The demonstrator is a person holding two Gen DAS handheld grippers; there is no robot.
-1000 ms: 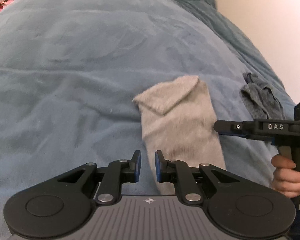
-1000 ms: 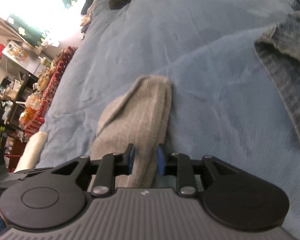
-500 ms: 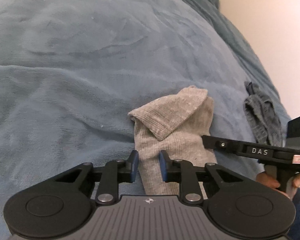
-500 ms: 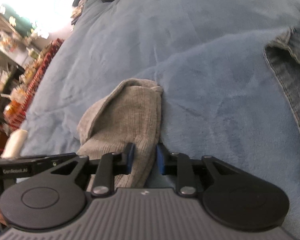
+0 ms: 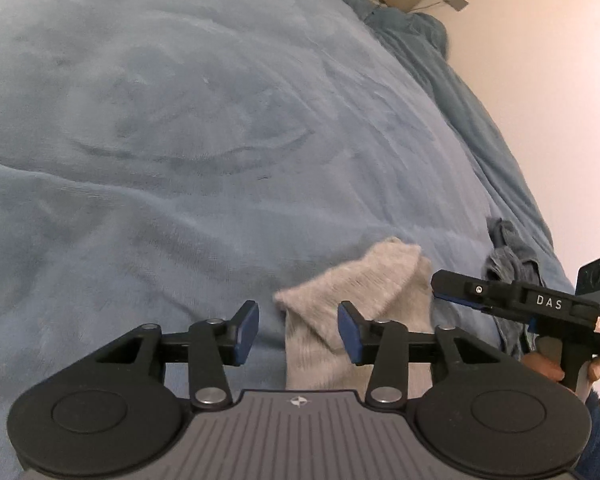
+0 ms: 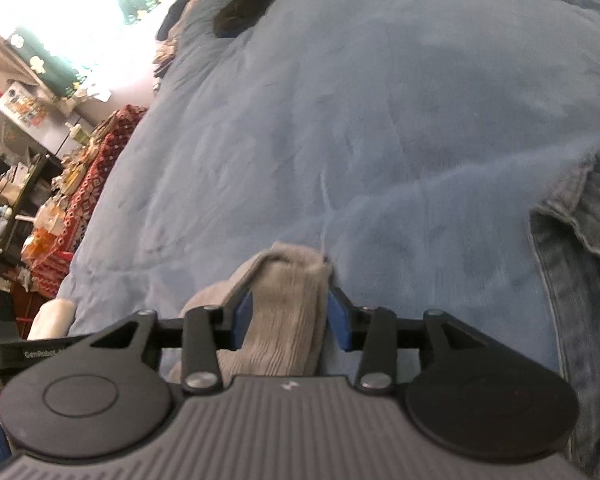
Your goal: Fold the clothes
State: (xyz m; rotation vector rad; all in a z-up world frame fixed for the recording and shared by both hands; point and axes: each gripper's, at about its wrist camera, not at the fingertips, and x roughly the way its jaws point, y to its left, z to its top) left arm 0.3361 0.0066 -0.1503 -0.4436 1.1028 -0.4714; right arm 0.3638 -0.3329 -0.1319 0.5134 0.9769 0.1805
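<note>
Opening over the bed, the left gripper (image 5: 298, 330) has its blue pads (image 5: 247, 330) spread, and the near edge of a folded grey sock (image 5: 356, 312) lies between them without either pad pressing on it. The sock rests flat on a blue blanket (image 5: 180, 140), its top layer turned over into a slanted flap.

From the right wrist view, the right gripper (image 6: 288, 316) is also opening, with the ribbed length of the same sock (image 6: 288, 320) running between its fingers. The pads sit just beside the cloth on each side; the picture is blurred here, but they do not appear to squeeze it.

In the left wrist view the right gripper (image 5: 456, 286) shows side on, just past the sock's right edge, with a person's hand (image 5: 548, 368) wrapped round its handle.

Beyond that tool a crumpled dark blue-grey garment (image 5: 512, 272) lies on the blanket, near the sock but apart from it. In the right wrist view a piece of denim clothing (image 6: 580, 248) lies at the right edge of the bed.

Farther off, a small dark object (image 6: 242, 14) sits on the blanket near the far end. Past the left side of the bed are a red patterned cloth (image 6: 88, 196) and cluttered shelves (image 6: 12, 184) under a bright window.
</note>
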